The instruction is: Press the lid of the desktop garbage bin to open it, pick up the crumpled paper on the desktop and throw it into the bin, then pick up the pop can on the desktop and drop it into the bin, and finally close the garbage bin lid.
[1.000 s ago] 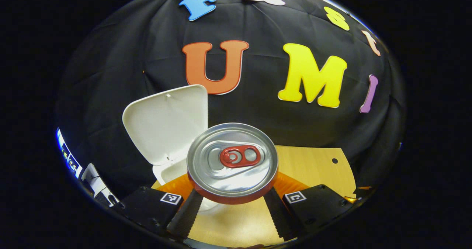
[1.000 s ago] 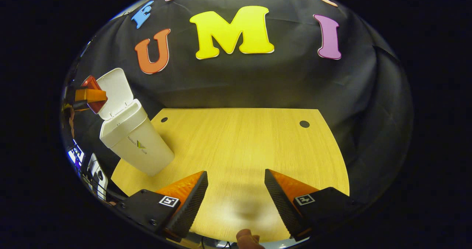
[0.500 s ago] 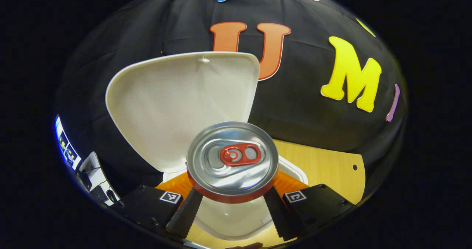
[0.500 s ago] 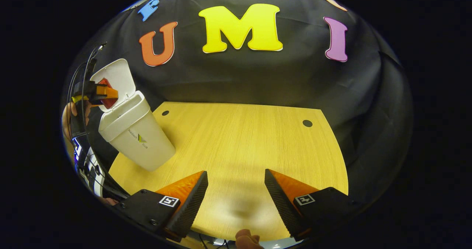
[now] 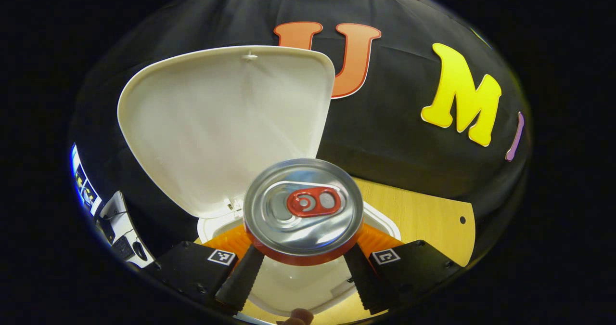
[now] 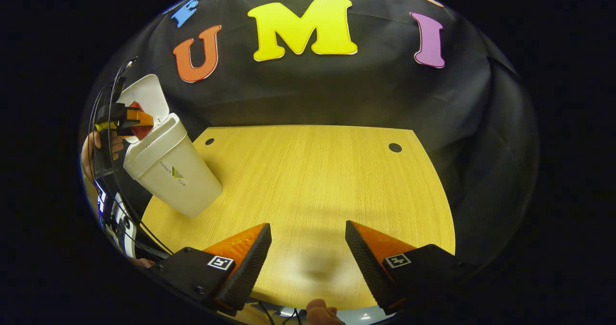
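In the left gripper view, the left gripper (image 5: 303, 267) has its fingers clamped on the sides of the pop can (image 5: 303, 209), whose silver top and red pull tab face the camera. No writing on the can can be made out. The can hangs above the open mouth of the white garbage bin (image 5: 298, 286), and just behind it the bin's lid (image 5: 216, 123) stands raised, its pale underside showing. A strip of the wooden worktop (image 5: 423, 219) lies to the right.

In the right gripper view, the right gripper (image 6: 308, 255) hovers over the near part of the worktop (image 6: 313, 180) with its fingers apart and nothing between them. At the far left stands the bin (image 6: 168, 171), seen from outside: its wall carries a small logo with a line of print too small to make out. The left gripper (image 6: 126, 119) and the hand (image 6: 96, 147) holding it reach in at the bin's rim, with the red can (image 6: 140, 128) between the rim and the raised lid (image 6: 144, 91).
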Available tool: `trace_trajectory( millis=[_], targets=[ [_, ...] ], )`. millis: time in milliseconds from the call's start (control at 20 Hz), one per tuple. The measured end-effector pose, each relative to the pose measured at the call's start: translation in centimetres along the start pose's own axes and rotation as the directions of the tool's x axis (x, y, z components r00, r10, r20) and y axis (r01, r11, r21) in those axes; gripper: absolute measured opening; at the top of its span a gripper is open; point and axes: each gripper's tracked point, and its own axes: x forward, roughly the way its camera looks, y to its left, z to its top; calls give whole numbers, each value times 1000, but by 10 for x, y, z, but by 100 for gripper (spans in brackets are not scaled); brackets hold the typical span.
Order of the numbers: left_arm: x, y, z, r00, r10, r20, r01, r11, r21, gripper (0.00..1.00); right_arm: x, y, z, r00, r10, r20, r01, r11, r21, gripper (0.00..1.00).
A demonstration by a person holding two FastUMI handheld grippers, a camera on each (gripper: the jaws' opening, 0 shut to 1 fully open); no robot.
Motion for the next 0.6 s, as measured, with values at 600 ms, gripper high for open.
trace_trajectory(
  millis=[600],
  targets=[
    [-81,-15,74,978,87,191,-97,994,41,93,15,1,-11,999,45,-25,-45,999,-6,97]
  ],
)
